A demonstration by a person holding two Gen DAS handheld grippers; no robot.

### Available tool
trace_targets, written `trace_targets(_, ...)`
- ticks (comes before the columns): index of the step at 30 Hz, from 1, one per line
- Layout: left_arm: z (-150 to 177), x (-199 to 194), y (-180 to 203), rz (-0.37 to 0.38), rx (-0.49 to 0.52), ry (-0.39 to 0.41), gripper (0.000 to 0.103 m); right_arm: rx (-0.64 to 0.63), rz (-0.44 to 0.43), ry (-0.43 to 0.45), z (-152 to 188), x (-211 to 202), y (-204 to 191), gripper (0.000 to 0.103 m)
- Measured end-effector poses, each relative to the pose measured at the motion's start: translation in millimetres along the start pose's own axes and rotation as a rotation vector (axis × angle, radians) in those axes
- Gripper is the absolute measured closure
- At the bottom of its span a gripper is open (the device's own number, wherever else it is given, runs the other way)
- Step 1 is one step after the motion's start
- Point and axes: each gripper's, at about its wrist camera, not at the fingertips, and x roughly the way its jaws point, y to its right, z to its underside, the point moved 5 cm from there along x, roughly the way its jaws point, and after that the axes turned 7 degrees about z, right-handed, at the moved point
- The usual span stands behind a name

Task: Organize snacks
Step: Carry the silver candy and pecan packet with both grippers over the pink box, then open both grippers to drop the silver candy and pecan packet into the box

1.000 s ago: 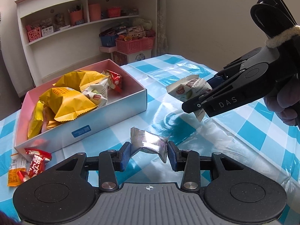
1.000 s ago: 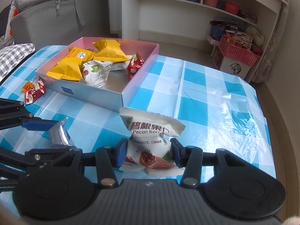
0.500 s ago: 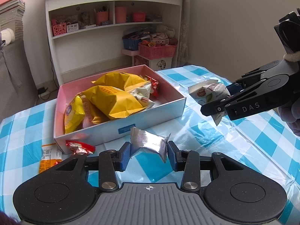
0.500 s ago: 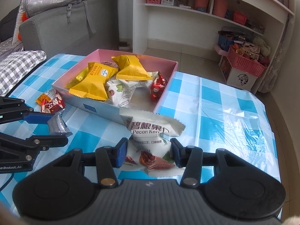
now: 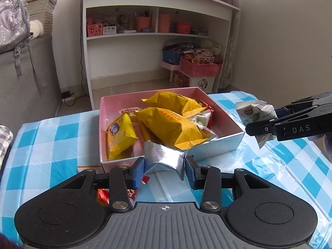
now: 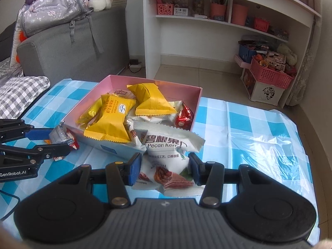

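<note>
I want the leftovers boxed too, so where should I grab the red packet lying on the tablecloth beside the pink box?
Probably pinch the red packet across its middle, coming down from above: it lies flat on the tablecloth close to the pink box wall, leaving little room for a sideways approach.

The left black plastic two-finger gripper (image 5: pixel 165 171) has blue finger pads (image 5: pixel 138 171), two round textured black discs flanking a ribbed grey centre plate with a crosshair mark, and silver pivot screws on its linkage arms. The right black plastic two-finger gripper (image 6: pixel 165 169) matches it; white lettering "DAS" and "GenRobot.AI" marks the side bodies.
</note>
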Motion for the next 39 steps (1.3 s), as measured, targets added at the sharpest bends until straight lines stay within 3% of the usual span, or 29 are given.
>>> trace_targets(11, -28, 20, -38, -0.051, -0.058, 0.018, 0.064, 0.147, -0.013, 0.001, -12, 32, 4, 0.058)
trace_targets(21, -56, 67, -59, -0.113, 0.026, -0.022, 0.064, 0.102, -0.006, -0.021, -13, 51, -11, 0.058)
trace_targets(31, -72, 101, -72, -0.131, 0.006, -0.064, 0.061, 0.106, 0.009, -0.023, -15, 52, -12, 0.056)
trace_targets(34, -72, 107, -74, -0.134, 0.011, -0.084, 0.06, 0.112, 0.018, -0.015, -17, 52, -10, 0.048)
trace_targets(36, -71, 107, -73, -0.134, 0.006, -0.087, 0.057, 0.118, 0.027, 0.003, -19, 50, -8, 0.032)
trace_targets(39, -70, 104, -74, -0.138, 0.005, -0.083, 0.051, 0.131, 0.019, 0.009, -21, 47, -7, 0.027)
